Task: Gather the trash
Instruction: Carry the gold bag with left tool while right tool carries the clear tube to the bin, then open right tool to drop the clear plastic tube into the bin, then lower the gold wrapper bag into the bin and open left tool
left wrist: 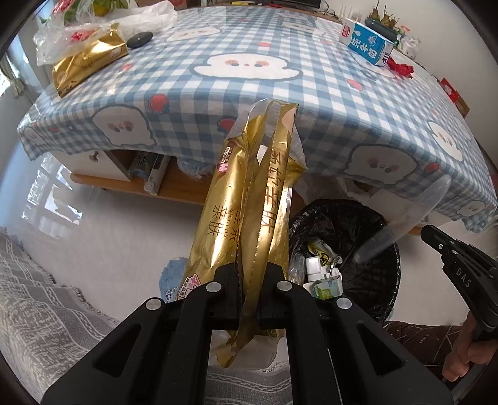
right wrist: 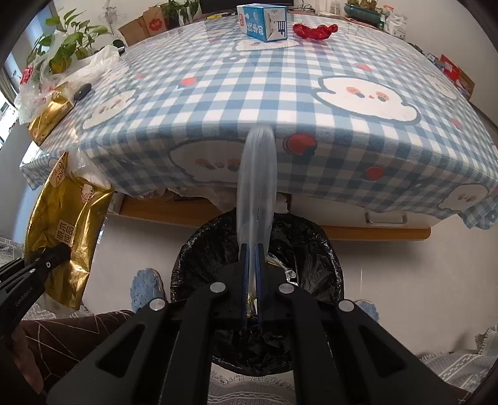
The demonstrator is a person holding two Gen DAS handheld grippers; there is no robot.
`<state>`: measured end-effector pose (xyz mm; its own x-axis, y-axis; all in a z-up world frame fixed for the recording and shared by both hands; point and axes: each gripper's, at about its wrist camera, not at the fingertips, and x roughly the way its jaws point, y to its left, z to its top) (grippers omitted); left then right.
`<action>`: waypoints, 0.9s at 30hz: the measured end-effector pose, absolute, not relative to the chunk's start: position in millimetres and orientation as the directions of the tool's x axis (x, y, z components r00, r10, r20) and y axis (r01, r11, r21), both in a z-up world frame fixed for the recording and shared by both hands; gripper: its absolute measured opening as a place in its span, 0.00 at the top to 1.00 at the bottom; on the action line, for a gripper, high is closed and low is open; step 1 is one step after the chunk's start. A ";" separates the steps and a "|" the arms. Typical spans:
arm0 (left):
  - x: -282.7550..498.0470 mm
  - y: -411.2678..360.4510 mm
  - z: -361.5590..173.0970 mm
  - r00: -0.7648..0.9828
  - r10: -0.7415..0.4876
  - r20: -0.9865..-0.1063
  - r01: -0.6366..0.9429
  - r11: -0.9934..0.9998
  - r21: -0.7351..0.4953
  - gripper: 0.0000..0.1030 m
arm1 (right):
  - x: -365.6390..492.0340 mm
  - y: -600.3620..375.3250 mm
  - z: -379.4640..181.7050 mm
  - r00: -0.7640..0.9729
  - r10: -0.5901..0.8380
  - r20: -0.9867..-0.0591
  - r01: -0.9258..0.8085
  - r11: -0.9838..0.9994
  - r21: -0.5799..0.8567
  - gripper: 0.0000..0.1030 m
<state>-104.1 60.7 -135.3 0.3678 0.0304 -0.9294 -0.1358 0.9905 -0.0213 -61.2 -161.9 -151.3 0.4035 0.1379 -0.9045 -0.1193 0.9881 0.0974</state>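
Observation:
My left gripper [left wrist: 250, 271] is shut on a crumpled gold foil wrapper [left wrist: 249, 193], which sticks up in front of the table edge, left of the bin. The wrapper [right wrist: 65, 224] and the left gripper's tip [right wrist: 63, 249] also show at the left of the right wrist view. My right gripper [right wrist: 253, 249] is shut on a clear, blurred plastic piece [right wrist: 256, 174] straight above the black-lined trash bin [right wrist: 311, 258]. In the left wrist view the bin [left wrist: 342, 218] holds several scraps, with the right gripper [left wrist: 428, 232] and the clear plastic piece [left wrist: 414, 208] over its right rim.
The table under the blue checked cloth [left wrist: 311, 102] carries a blue milk carton [left wrist: 367, 43], a red crumpled scrap [left wrist: 401, 68], a second gold pack [left wrist: 87, 59], a black puck [left wrist: 140, 40] and plastic bags [left wrist: 140, 18]. A hand [left wrist: 467, 352] holds the right gripper. Grey patterned fabric [left wrist: 37, 311] lies near.

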 end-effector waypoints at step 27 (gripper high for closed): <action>-96.0 23.1 -176.5 0.316 0.004 -0.949 -0.115 0.993 -0.034 0.96 | -64.3 -202.4 -192.5 0.388 0.056 -0.920 -0.047 0.998 0.041 0.21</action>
